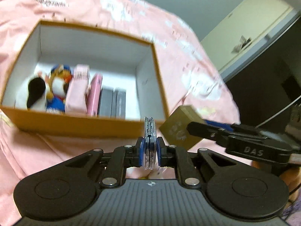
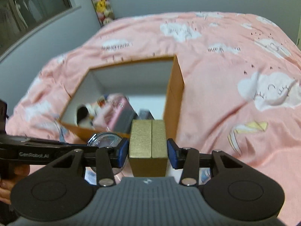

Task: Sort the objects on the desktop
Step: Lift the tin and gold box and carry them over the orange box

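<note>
An open orange cardboard box (image 1: pixel 79 126) with a white inside sits on the pink bedspread; it also shows in the right wrist view (image 2: pixel 174 101). Inside lie a plush penguin (image 1: pixel 35 92), a blue plush duck (image 1: pixel 58 86), pink items (image 1: pixel 78 92) and dark flat cases (image 1: pixel 112 103). My left gripper (image 1: pixel 150 150) is shut on a round clear silver-rimmed disc (image 1: pixel 150 143), held on edge just before the box's near wall. My right gripper (image 2: pixel 148 148) is shut on a small gold box (image 2: pixel 148 143), near the orange box's near right corner. The gold box (image 1: pixel 178 130) shows in the left view too.
The pink cloud-print bedspread (image 2: pixel 225 75) covers the whole surface. A grey wall and a shelf of plush toys (image 2: pixel 102 3) stand behind it. A dark cabinet (image 1: pixel 267 86) and a cream door are to the right in the left wrist view.
</note>
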The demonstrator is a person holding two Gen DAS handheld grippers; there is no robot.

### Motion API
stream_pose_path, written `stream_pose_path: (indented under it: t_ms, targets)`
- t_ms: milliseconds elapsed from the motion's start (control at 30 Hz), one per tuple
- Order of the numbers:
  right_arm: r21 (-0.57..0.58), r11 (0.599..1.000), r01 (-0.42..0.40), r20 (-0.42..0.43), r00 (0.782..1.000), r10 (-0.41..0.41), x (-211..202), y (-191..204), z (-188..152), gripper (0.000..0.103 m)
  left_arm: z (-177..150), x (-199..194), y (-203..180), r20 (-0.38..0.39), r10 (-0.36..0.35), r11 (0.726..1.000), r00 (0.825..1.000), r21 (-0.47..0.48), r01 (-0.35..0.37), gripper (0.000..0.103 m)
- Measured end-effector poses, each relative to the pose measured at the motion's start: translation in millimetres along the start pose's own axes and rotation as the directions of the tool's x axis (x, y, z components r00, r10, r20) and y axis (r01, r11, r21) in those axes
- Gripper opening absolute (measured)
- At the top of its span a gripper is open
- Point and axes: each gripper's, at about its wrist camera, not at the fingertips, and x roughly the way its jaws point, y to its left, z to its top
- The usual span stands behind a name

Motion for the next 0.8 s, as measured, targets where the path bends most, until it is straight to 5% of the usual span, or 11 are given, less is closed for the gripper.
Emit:
stream_pose_path:
  t_ms: [267, 800]
  targets:
    - [0.093, 0.995, -0.035, 0.095, 0.995, 0.027, 15.3, 8.4, 35.2, 0.046, 39.8, -10.8, 10.2, 0.112, 0.018, 0.999, 0.994, -0.033, -0.015, 0.015]
    - [0.001, 0.985, 0.170, 0.095, 0.981, -0.170, 74.8, 22.6, 32.5, 0.046, 60.6, 54.3, 34.6, -0.034, 0.021, 0.996, 0.999, -0.087, -0.024, 0.015]
